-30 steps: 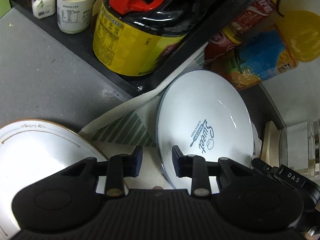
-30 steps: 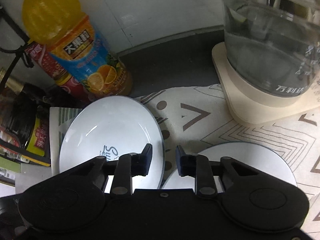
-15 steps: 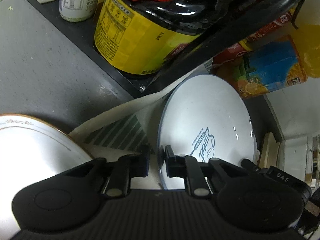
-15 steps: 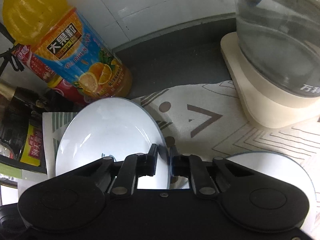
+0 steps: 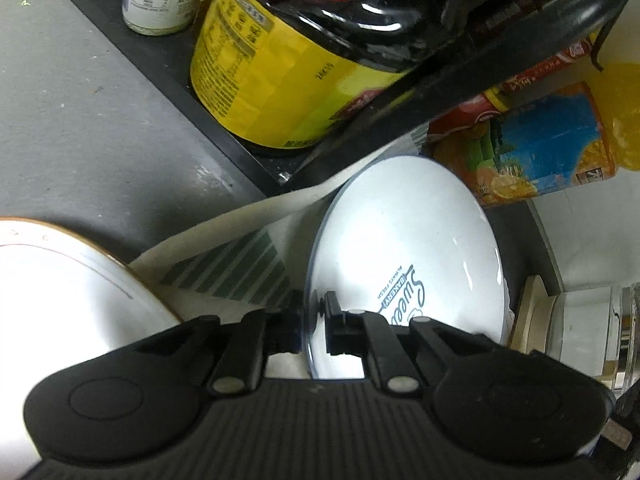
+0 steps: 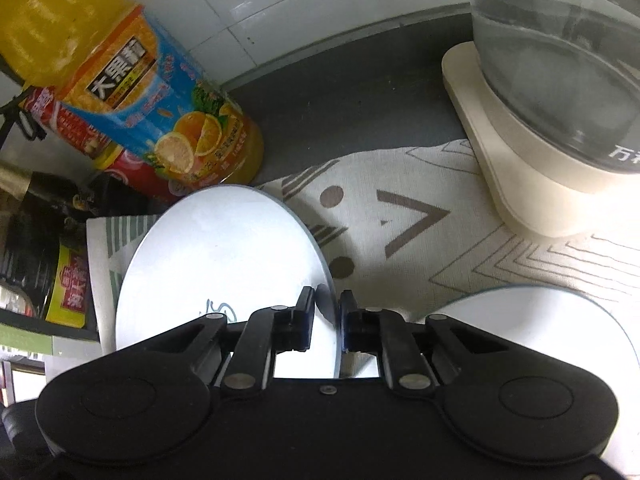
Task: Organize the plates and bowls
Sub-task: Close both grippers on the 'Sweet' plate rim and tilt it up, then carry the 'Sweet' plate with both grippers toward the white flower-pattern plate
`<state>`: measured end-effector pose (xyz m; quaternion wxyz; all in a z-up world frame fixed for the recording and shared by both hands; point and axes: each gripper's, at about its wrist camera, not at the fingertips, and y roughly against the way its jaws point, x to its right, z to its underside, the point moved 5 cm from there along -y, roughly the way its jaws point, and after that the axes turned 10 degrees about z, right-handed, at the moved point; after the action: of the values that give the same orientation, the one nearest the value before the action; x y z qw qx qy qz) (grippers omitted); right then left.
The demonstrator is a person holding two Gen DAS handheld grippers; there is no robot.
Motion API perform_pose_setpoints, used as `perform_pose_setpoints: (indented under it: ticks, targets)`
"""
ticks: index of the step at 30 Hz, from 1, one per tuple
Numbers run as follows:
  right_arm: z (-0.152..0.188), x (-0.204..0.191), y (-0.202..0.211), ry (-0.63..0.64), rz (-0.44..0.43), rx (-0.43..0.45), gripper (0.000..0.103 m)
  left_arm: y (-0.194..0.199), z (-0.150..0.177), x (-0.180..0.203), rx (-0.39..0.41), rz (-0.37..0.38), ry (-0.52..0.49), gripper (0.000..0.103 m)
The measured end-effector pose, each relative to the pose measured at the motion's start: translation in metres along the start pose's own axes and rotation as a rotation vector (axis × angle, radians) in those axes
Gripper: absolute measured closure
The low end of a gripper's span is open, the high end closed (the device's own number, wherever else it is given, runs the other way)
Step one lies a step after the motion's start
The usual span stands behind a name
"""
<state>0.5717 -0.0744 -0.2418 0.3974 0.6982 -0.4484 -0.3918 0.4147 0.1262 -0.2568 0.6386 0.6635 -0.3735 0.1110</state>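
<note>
A patterned cream cloth mat (image 6: 420,240) covers part of the grey counter (image 5: 80,120). On the mat sits a round white plate with blue "Sweet" writing (image 5: 404,248), in front of a big orange juice bottle (image 6: 160,120) and beside a clear glass kettle on a cream base (image 6: 552,100). The left gripper (image 5: 313,318) pinches the plate's left rim. The right gripper (image 6: 328,316) pinches its right rim. Both have just been closing. A gold-rimmed white plate (image 5: 60,288) lies to the left.
</note>
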Motion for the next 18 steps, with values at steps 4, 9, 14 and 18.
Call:
perform_pose_setpoints:
  ticks: [4,9,14,18]
  targets:
    - [0.005,0.003,0.006,-0.02,-0.036,-0.008,0.094,0.008,0.0,-0.002,0.0,0.003,0.003,0.097]
    - [0.008,0.007,0.021,-0.032,-0.091,0.003,0.098,0.015,0.001,0.0,0.002,0.013,-0.006,0.097]
    - [0.012,0.01,0.036,-0.036,-0.117,0.017,0.099,0.028,0.005,0.004,0.013,0.031,-0.028,0.098]
    - [0.015,0.012,0.041,-0.037,-0.128,0.03,0.099,0.034,0.008,0.008,0.02,0.031,-0.037,0.098]
